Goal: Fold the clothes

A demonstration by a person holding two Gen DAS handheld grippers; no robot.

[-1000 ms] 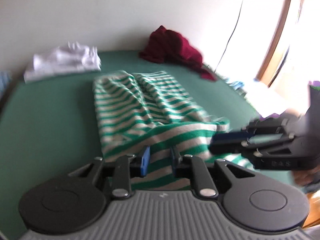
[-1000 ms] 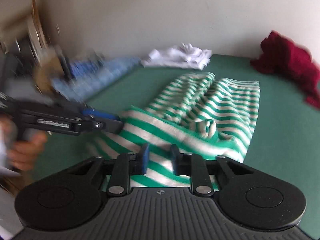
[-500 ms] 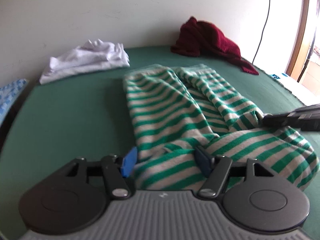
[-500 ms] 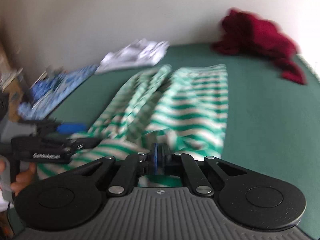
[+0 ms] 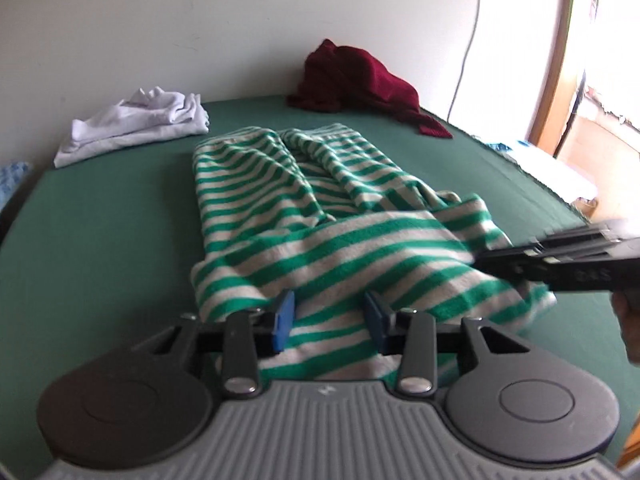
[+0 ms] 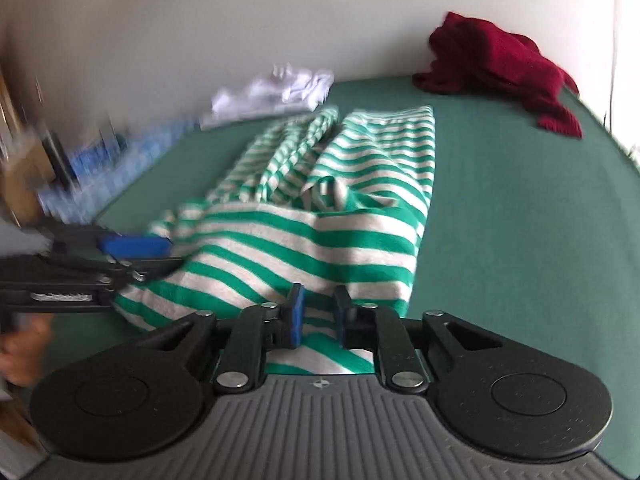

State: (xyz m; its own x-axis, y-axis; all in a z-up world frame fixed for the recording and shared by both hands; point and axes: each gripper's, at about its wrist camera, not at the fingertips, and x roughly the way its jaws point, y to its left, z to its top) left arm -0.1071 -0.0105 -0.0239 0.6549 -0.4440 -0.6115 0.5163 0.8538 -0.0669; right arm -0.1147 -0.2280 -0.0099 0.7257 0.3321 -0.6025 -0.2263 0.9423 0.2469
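A green and white striped garment (image 5: 320, 200) lies lengthwise on the green table (image 5: 100, 240), its near part bunched over the rest. My left gripper (image 5: 329, 316) is open at the near hem, with cloth below the gap. In the right wrist view the same garment (image 6: 320, 240) fills the middle, and my right gripper (image 6: 319, 314) is open over its near right corner. The right gripper (image 5: 484, 258) shows from the side at the garment's right edge. The left gripper (image 6: 168, 256) reaches in at its left edge.
A pile of white clothes (image 5: 136, 128) sits at the far left and a dark red garment (image 5: 352, 80) at the far right by the wall. A blurred blue patterned cloth (image 6: 100, 168) lies off the left side. A cable (image 5: 468, 52) and a wooden frame (image 5: 556, 60) stand at the right.
The left gripper went from nearly shut to wide open. The right gripper shut half a second ago and has opened again. Both cameras swung about over the garment's near end.
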